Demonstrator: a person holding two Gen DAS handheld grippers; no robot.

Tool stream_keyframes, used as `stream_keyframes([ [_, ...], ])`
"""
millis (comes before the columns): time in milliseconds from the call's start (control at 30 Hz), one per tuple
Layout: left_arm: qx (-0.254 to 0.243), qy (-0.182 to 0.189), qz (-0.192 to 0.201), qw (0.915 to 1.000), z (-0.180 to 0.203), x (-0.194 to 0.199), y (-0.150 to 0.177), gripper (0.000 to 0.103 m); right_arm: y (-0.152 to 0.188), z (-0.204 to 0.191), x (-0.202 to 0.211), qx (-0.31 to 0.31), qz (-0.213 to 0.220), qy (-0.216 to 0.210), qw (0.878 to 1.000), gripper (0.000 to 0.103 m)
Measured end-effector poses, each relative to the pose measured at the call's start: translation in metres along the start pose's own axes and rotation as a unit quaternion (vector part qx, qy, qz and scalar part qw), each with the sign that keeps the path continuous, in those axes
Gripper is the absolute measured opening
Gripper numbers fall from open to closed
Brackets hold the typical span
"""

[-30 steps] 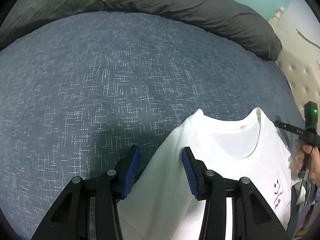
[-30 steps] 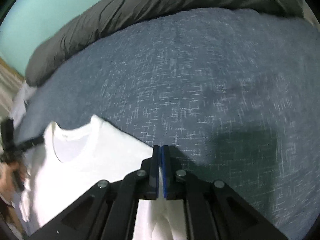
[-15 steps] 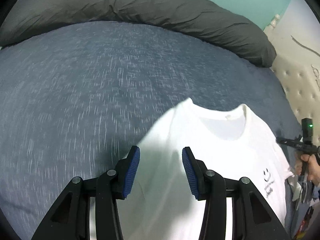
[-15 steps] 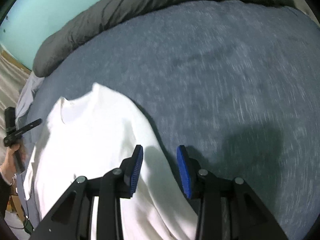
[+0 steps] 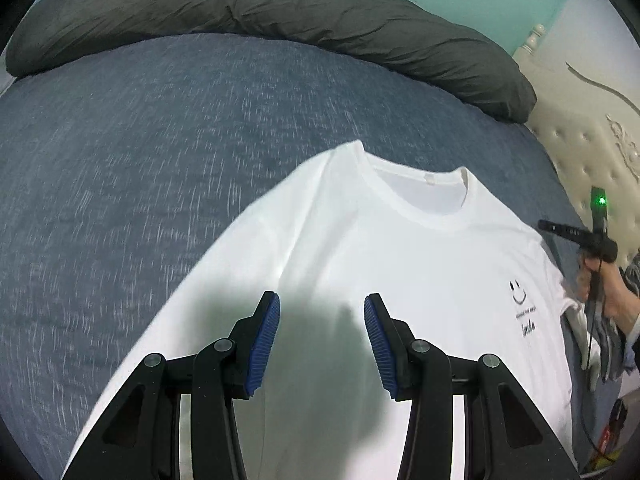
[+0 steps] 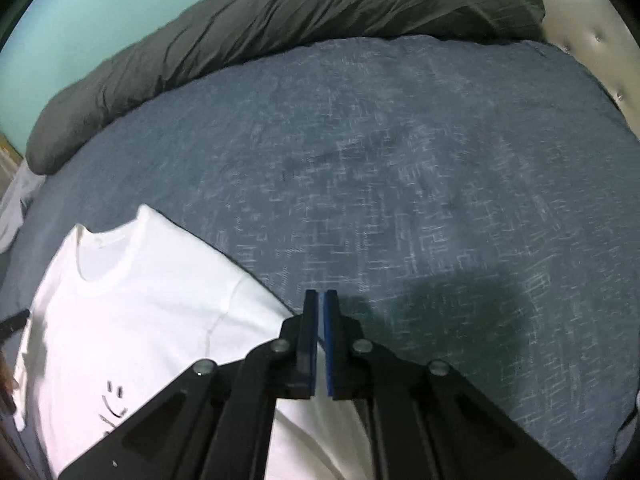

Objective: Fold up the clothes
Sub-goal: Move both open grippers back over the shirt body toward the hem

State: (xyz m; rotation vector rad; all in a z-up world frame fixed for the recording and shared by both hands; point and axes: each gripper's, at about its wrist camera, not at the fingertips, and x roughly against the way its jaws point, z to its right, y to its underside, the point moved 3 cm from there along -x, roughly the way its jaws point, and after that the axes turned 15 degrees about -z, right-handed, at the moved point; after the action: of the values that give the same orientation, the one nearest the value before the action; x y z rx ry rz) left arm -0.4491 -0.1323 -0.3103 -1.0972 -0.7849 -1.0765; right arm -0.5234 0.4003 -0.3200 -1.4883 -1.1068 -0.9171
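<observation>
1. The bed [image 5: 168, 152] is our work surface: blue-grey cover, a dark grey duvet [image 5: 280, 12] bunched along the far edge, loads of free room beyond the shirt.
2. The white t-shirt [image 5: 360, 264] lies face up and mostly flat near our edge, collar pointing at the duvet, little smiley print on the chest.
3. Our left gripper [image 5: 320, 332] hovers over the shirt body, fingers spread apart with nothing between them.
4. Our right gripper [image 6: 320, 344] sits at the shirt's side edge, fingers clenched tight; a sliver of white shows between them, so probably fabric, but we can't really tell.
5. Tip, we reckon: pinch one sleeve edge cleanly, lift low, carry it across, keep the collar square.
</observation>
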Motion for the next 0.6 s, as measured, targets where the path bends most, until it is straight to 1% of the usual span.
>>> stream_keyframes([
  [33, 0.002, 0.001, 0.003, 1.0000, -0.001, 0.002, 0.004, 0.048, 0.001, 0.001, 0.002, -0.003, 0.002, 0.000, 1.000, 0.002],
  [133, 0.013, 0.007, 0.012, 0.9998, -0.002, 0.010, 0.018, 0.048, 0.006, 0.004, 0.008, -0.018, 0.012, -0.018, 1.000, 0.003],
  [233, 0.017, 0.007, 0.023, 0.9996, 0.001, 0.017, 0.033, 0.048, 0.010, 0.006, 0.005, -0.036, 0.006, -0.018, 0.999, 0.004],
  [300, 0.019, 0.007, 0.029, 0.9994, 0.005, 0.021, 0.043, 0.048, 0.019, 0.017, 0.011, -0.044, 0.010, -0.024, 0.999, 0.005],
  [367, 0.023, 0.017, 0.036, 0.9989, 0.010, 0.023, 0.054, 0.048, 0.029, 0.027, 0.019, -0.053, 0.017, -0.021, 0.998, 0.007],
  [400, 0.022, 0.020, 0.040, 0.9988, 0.014, 0.025, 0.060, 0.048, 0.035, 0.032, 0.025, -0.057, 0.020, -0.024, 0.998, 0.012],
  [433, 0.020, 0.021, 0.045, 0.9986, 0.018, 0.027, 0.067, 0.048, 0.041, 0.037, 0.031, -0.061, 0.024, -0.026, 0.997, 0.021],
  [500, 0.015, 0.026, 0.054, 0.9981, 0.027, 0.032, 0.080, 0.048, 0.055, 0.044, 0.045, -0.067, 0.034, -0.028, 0.997, 0.031],
  [600, 0.009, 0.040, 0.062, 0.9972, 0.044, 0.040, 0.104, 0.050, 0.075, 0.048, 0.065, -0.066, 0.048, -0.028, 0.996, 0.033],
])
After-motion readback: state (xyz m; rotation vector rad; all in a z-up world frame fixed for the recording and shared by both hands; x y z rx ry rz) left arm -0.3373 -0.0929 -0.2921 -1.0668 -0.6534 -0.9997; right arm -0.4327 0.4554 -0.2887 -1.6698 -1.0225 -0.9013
